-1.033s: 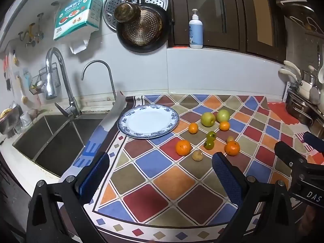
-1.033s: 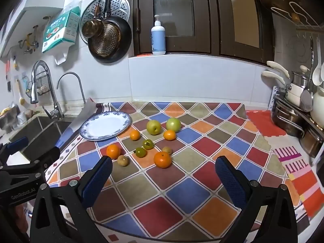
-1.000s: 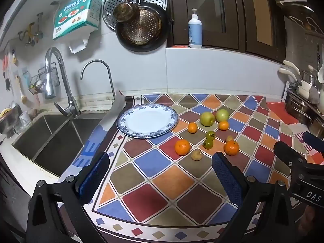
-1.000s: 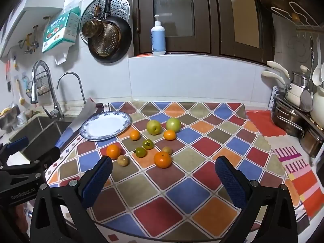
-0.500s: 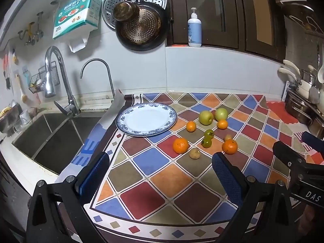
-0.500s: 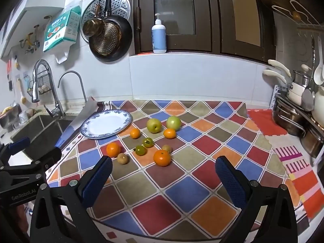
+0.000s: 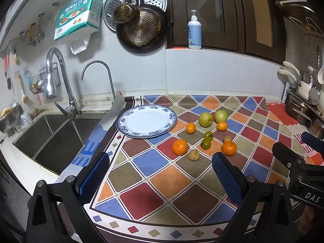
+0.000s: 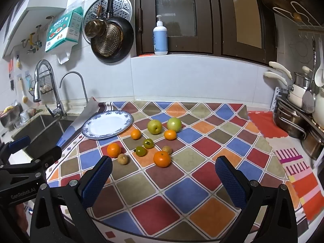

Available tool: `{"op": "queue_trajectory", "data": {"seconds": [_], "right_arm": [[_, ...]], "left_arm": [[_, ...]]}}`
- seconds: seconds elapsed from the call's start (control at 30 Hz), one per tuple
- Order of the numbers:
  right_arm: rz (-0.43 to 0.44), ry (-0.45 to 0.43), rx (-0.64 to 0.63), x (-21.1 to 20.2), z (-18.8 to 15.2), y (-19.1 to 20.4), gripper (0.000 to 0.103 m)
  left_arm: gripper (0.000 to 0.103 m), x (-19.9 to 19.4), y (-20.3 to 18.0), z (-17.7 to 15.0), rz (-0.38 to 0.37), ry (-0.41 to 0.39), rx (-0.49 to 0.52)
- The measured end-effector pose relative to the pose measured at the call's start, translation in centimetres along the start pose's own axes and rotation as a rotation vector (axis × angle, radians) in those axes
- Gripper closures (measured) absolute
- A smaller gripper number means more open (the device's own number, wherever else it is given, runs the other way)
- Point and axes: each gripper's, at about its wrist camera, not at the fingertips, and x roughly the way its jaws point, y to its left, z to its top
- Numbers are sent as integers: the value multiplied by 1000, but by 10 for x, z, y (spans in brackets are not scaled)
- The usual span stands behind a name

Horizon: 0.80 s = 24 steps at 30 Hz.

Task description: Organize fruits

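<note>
A blue-rimmed white plate [image 7: 125, 128] [image 8: 89, 133] lies empty on the chequered mat. To its right lie loose fruits: two green apples [image 7: 205, 119] [image 8: 154, 127], several oranges [image 7: 179, 147] [image 8: 162, 158], two small green fruits [image 7: 206, 144] [image 8: 140, 151] and two small brown fruits [image 7: 194, 155] [image 8: 123, 159]. My left gripper [image 7: 160, 170] is open and empty, above the mat's front edge, well short of the fruits. My right gripper [image 8: 163, 173] is open and empty, just in front of the fruit cluster. Each gripper shows at the edge of the other's view.
A steel sink [image 7: 50, 135] with two taps lies left of the mat. Pans hang on the back wall [image 7: 141, 30]. A soap bottle [image 7: 194, 32] stands on the window ledge. Steel pots [image 8: 293, 119] crowd the right side.
Both views shifted slightly; the fruits and plate sit a little lower and left in the left wrist view. Nothing was touched and both grippers stayed open.
</note>
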Motion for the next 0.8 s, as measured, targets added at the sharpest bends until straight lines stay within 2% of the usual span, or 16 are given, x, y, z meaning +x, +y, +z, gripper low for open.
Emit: {"op": "queue_trajectory", "data": {"seconds": [0.8], "right_arm": [[5, -5, -2, -1, 1, -1, 1]], "left_arm": [[0, -3, -2, 1, 4, -10, 2]]}}
